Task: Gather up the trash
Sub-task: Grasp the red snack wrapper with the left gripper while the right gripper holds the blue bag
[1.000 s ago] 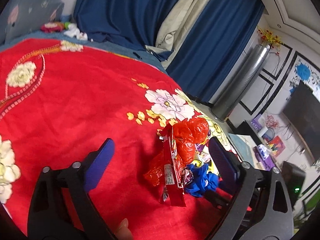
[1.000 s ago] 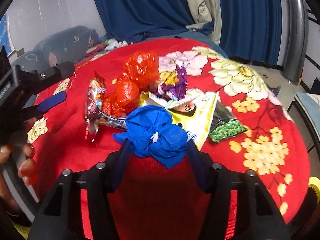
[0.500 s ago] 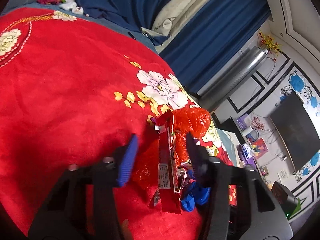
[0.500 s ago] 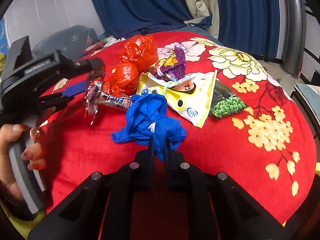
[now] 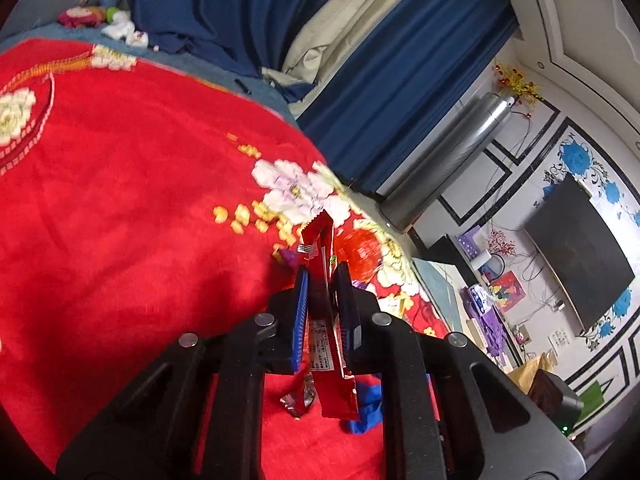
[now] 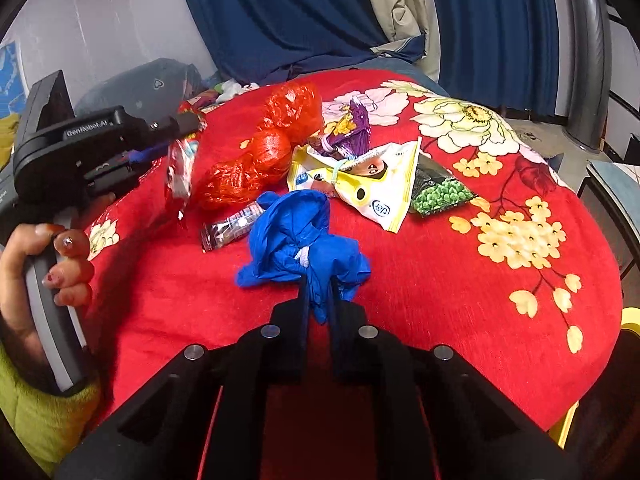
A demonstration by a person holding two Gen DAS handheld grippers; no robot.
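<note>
My left gripper point(image 5: 322, 280) is shut on a red snack wrapper point(image 5: 324, 320) and holds it above the red floral blanket point(image 5: 120, 200). The same wrapper point(image 6: 180, 168) hangs from it in the right wrist view. My right gripper point(image 6: 320, 296) is shut on a crumpled blue plastic bag point(image 6: 296, 236). Other trash lies beyond it: an orange-red plastic bag point(image 6: 260, 152), a yellow packet point(image 6: 368, 184), a purple wrapper point(image 6: 352, 132), a green pea packet point(image 6: 436, 192) and a silver wrapper point(image 6: 232, 228).
The bed's edge curves down at the right point(image 6: 592, 280). Dark blue curtains point(image 6: 320, 12) hang behind. A grey cushion point(image 6: 148, 84) and small items lie at the far side. A TV point(image 5: 576, 248) and clutter stand on the floor side.
My left gripper has closed on the red wrapper and lifted it off the pile. My right gripper stays shut on the blue bag, which has risen slightly.
</note>
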